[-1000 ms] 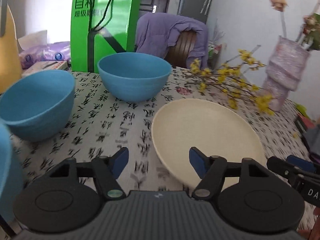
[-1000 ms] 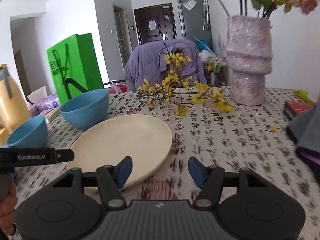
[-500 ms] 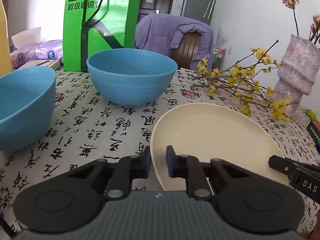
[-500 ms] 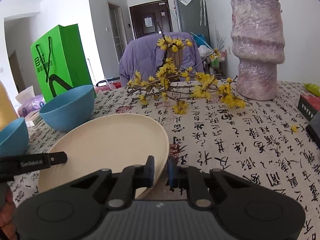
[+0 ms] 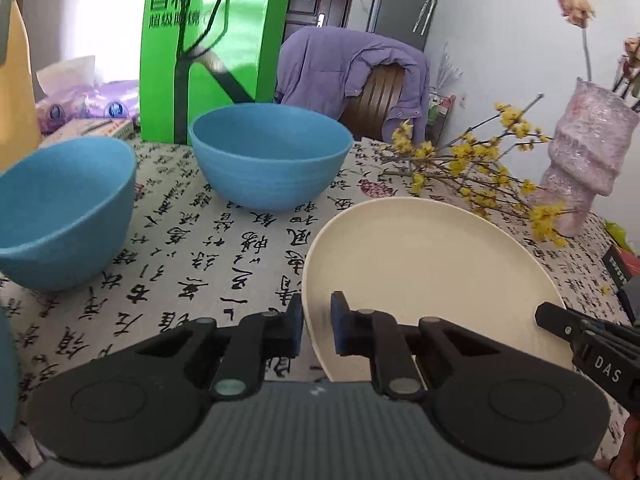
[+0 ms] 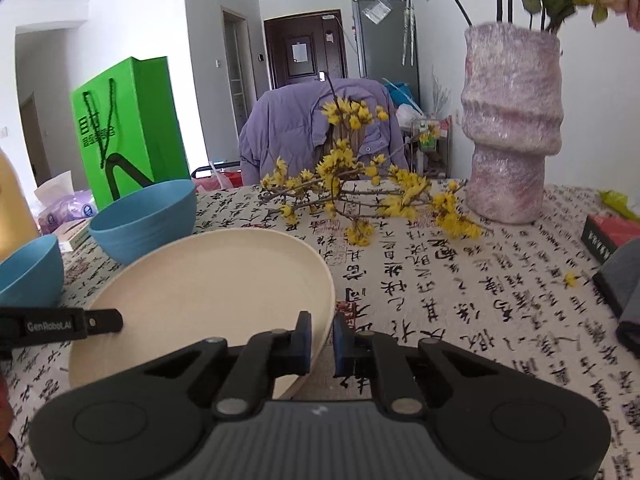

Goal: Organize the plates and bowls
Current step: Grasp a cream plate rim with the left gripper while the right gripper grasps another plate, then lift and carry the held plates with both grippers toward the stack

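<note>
A cream plate (image 5: pixel 424 272) lies on the table with the calligraphy-print cloth and also shows in the right wrist view (image 6: pixel 208 300). My left gripper (image 5: pixel 316 328) is shut on the plate's left rim. My right gripper (image 6: pixel 322 342) is shut on the plate's right rim. The plate looks slightly raised. Two blue bowls stand upright: one (image 5: pixel 268 156) behind the plate, one (image 5: pixel 60 208) at the left. They show in the right wrist view as the far bowl (image 6: pixel 148 220) and the near bowl (image 6: pixel 28 276).
A green paper bag (image 5: pixel 212 48) stands behind the bowls. Yellow flowering branches (image 6: pixel 360 196) lie past the plate. A pink vase (image 6: pixel 512 124) stands at the right. A chair with a purple jacket (image 5: pixel 352 68) is beyond the table. A dark box (image 6: pixel 612 236) sits at the right edge.
Both grippers were open a second ago and have closed on opposite rims of the cream plate. Both views have moved up and closer.
</note>
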Available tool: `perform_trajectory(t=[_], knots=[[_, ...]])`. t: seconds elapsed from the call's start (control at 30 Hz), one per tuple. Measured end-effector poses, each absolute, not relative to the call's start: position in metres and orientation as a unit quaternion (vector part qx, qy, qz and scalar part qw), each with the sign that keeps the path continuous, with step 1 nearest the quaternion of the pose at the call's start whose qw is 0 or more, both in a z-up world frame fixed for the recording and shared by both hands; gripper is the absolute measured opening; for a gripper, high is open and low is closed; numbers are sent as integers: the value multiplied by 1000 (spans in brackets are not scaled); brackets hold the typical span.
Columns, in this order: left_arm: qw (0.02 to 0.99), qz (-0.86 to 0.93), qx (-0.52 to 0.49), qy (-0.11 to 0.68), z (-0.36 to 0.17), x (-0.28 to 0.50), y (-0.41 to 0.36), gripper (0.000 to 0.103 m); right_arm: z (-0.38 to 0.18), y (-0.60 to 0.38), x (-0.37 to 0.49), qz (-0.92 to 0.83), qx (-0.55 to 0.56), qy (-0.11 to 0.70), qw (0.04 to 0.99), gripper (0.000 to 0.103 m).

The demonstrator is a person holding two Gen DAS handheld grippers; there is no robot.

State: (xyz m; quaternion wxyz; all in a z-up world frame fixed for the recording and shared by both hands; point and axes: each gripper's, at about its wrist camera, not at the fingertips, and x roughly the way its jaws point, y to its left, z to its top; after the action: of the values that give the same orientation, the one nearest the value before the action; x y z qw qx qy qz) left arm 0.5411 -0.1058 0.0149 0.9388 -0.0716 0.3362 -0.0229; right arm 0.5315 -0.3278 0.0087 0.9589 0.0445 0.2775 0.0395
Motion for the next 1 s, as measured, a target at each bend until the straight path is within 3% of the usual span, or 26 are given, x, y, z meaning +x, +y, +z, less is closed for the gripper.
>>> perform_trajectory(t=[0.53,1.0], knots=[[928,-53,-92,357,36,386,-106,15,30,-338,373,43,60,271,960,10],[922,-33,-99,372,14,238,-101,15,11,-329,226,54,49,283,956,10]])
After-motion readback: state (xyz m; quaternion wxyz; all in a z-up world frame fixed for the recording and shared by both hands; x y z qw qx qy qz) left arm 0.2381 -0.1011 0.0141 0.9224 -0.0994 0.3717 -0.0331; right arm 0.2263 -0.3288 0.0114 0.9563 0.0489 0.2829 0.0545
